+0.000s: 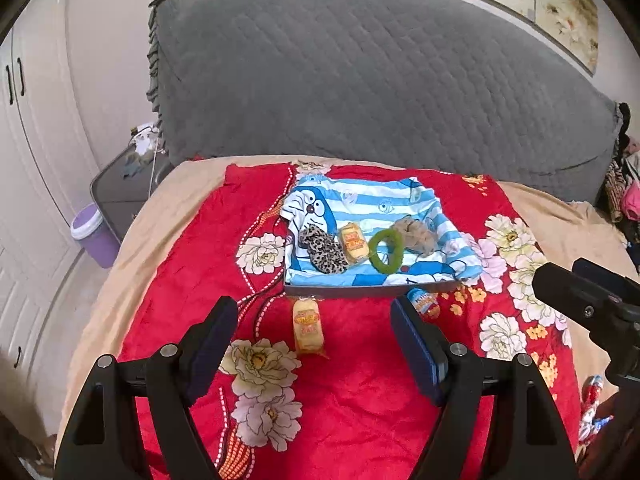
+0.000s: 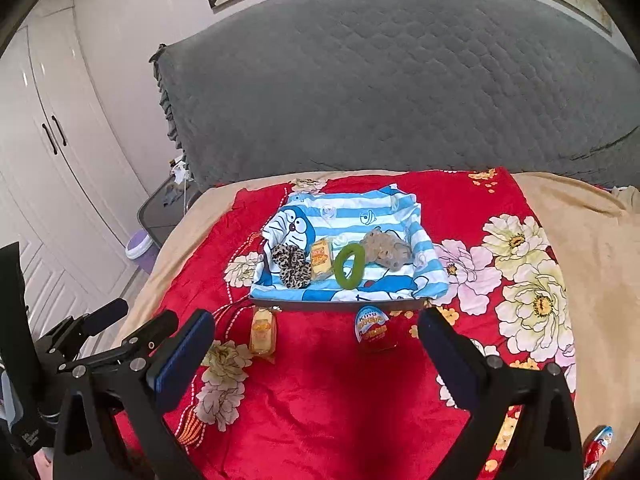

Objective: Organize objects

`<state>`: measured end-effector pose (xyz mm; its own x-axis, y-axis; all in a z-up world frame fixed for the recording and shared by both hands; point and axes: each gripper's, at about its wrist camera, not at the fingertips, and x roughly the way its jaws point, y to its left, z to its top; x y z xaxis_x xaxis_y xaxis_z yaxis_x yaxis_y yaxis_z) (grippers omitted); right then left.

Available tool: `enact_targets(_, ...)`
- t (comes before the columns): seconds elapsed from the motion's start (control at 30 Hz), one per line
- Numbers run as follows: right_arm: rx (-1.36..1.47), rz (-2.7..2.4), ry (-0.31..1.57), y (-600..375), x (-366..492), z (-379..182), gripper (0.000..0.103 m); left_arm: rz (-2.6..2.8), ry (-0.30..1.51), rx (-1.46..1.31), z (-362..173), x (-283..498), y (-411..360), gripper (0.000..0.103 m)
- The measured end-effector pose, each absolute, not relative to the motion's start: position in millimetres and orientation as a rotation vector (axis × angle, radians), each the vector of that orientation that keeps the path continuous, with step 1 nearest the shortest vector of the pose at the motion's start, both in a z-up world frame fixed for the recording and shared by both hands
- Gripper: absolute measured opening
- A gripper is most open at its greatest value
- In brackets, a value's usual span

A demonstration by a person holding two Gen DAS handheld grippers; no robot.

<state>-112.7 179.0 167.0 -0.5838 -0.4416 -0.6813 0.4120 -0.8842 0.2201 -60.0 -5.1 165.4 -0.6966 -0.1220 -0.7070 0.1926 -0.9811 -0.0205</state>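
Nearest, left gripper point(image 1: 314, 344) and right gripper point(image 2: 316, 344) both spread wide, gripping nothing. Beyond, yellow wrapped snack cake point(image 1: 307, 330) and foil-wrapped chocolate egg point(image 2: 373, 328) on red floral blanket point(image 2: 328, 392). Farther, leopard-print scrunchie point(image 2: 291, 266), green hair ring point(image 2: 349, 266) inside blue-striped cloth-lined tray point(image 2: 340, 304).

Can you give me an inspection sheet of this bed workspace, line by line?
Surface: red floral blanket over a beige sheet on the bed.
Job's things: tray lined with blue striped cartoon cloth, holding a leopard scrunchie, a yellow snack pack, a green hair ring and a tan scrunchie. On the blanket before it: a second snack pack and a chocolate egg.
Clutter: another foil-wrapped egg at the blanket's right edge.
Grippers: left hand-held gripper open, empty; right hand-held gripper open, empty.
Cables: nothing seen on the bed.
Surroundings: grey quilted headboard, white wardrobe, purple bin.
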Motion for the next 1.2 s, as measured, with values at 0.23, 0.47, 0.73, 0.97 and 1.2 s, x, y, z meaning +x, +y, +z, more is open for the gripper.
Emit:
enact_targets(0.23,1.065,-2.445,-0.005,181,-92,157,0.102,-2.758,0.153,1.141,156,-39,-2,0.079)
enact_targets(0.47,1.105,-2.45,0.036,180,-80,132,0.102,-2.766,0.163,1.146,133,-24,1,0.079)
enact_targets(0.73,1.125,-2.427,0.031,183,-68,114,0.102,-2.759,0.191,1.183,104,-2,7,0.079)
enact_targets(0.97,1.179,-2.412,0.045,185,-62,96,0.102,-2.741,0.16,1.23,83,6,14,0.079)
enact_targets(1.2,1.255,-2.379,0.053,188,-63,63,0.102,-2.741,0.161,1.223,69,3,11,0.079)
